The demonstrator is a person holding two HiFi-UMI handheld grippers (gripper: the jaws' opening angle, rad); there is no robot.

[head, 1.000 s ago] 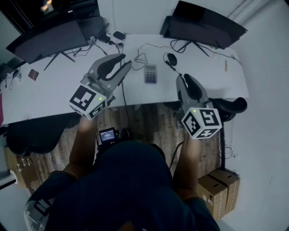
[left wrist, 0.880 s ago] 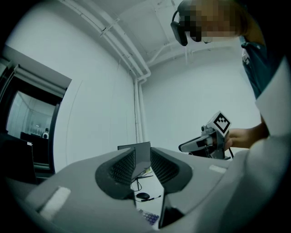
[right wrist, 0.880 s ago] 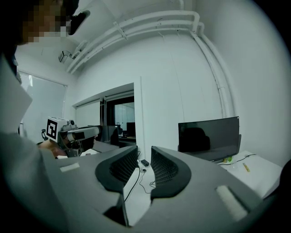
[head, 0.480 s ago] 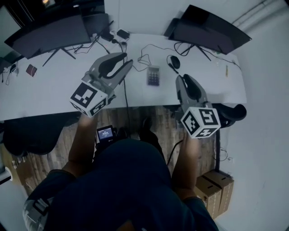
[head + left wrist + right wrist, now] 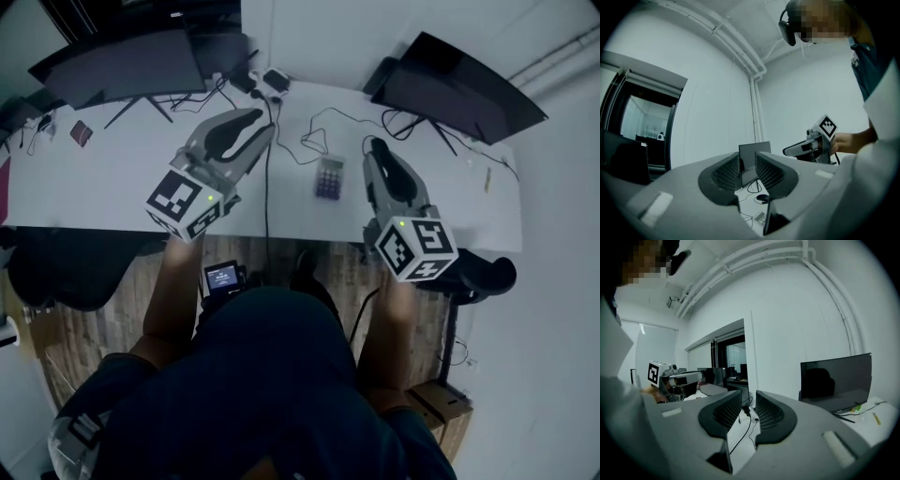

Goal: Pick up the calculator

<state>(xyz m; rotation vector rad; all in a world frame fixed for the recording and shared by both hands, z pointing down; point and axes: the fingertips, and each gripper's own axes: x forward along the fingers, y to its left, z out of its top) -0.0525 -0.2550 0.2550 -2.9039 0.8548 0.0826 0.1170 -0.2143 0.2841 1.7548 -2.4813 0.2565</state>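
The calculator (image 5: 328, 177) lies flat on the white desk (image 5: 112, 178), near the desk's front edge and about midway along it, with nothing touching it. The left gripper (image 5: 261, 127) hangs over the desk to one side of the calculator and the right gripper (image 5: 377, 155) to the other, both clear of the desk top. In the left gripper view the jaws stand slightly apart with nothing between them, and the calculator (image 5: 759, 217) shows on the desk far below. The right gripper (image 5: 747, 408) likewise has a narrow gap and holds nothing. Two dark monitors (image 5: 122, 70) stand at the desk's back edge, and loose cables (image 5: 314, 141) trail across the desk behind the calculator.
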